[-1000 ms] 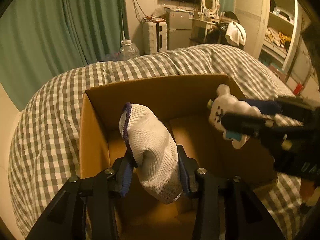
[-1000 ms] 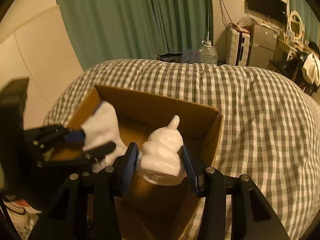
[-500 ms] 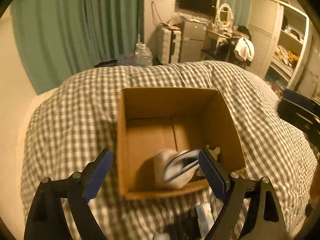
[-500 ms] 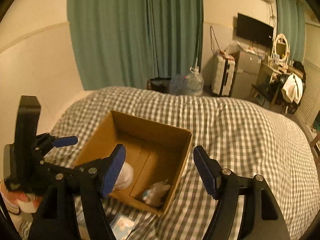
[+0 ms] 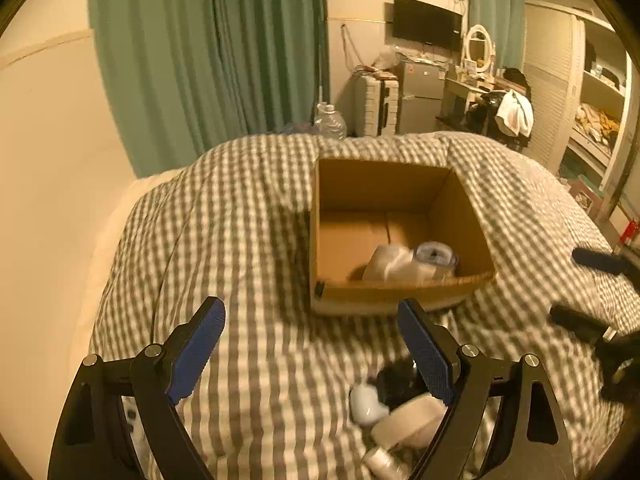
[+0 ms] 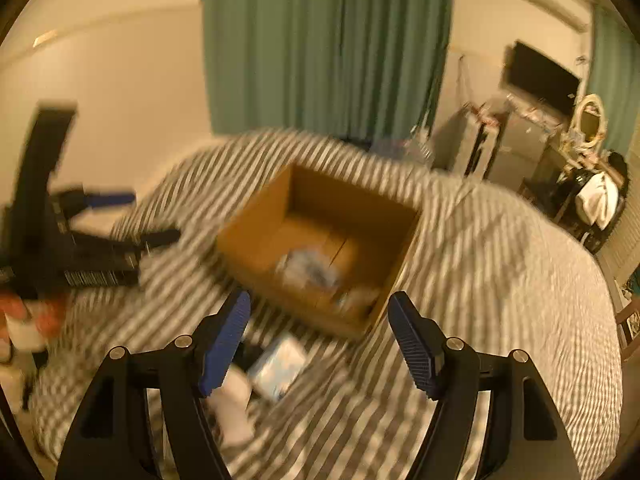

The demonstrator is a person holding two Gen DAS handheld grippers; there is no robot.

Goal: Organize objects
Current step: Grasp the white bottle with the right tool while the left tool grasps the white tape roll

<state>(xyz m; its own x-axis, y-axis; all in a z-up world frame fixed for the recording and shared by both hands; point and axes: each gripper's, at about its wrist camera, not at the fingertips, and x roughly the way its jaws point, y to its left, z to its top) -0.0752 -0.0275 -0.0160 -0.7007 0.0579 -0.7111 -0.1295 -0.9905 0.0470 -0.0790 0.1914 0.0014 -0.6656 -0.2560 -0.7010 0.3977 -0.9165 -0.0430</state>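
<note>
An open cardboard box (image 5: pixel 460 208) sits on the checked bedcover (image 5: pixel 248 240); it also shows blurred in the right wrist view (image 6: pixel 256 232). A white glove (image 5: pixel 404 262) lies inside it near the front wall, and a pale toy (image 6: pixel 308 268) shows in the box in the right wrist view. My left gripper (image 5: pixel 312 324) is open and empty, held back from the box's front. My right gripper (image 6: pixel 318 320) is open and empty, also short of the box. Loose items lie near me: a small white object (image 5: pixel 366 404), a dark bundle (image 5: pixel 396 380) and a light blue packet (image 6: pixel 280 364).
Green curtains (image 5: pixel 224 52) hang behind the bed. A water jug (image 5: pixel 330 120), a suitcase (image 5: pixel 376 104) and a cluttered desk (image 5: pixel 480 84) stand beyond the far edge. Shelves (image 5: pixel 600 120) are at the right. The other gripper shows at each view's side (image 6: pixel 80 232).
Both grippers opened and dropped the glove and the white toy into the box, then pulled back toward me. The right wrist view is blurred from motion.
</note>
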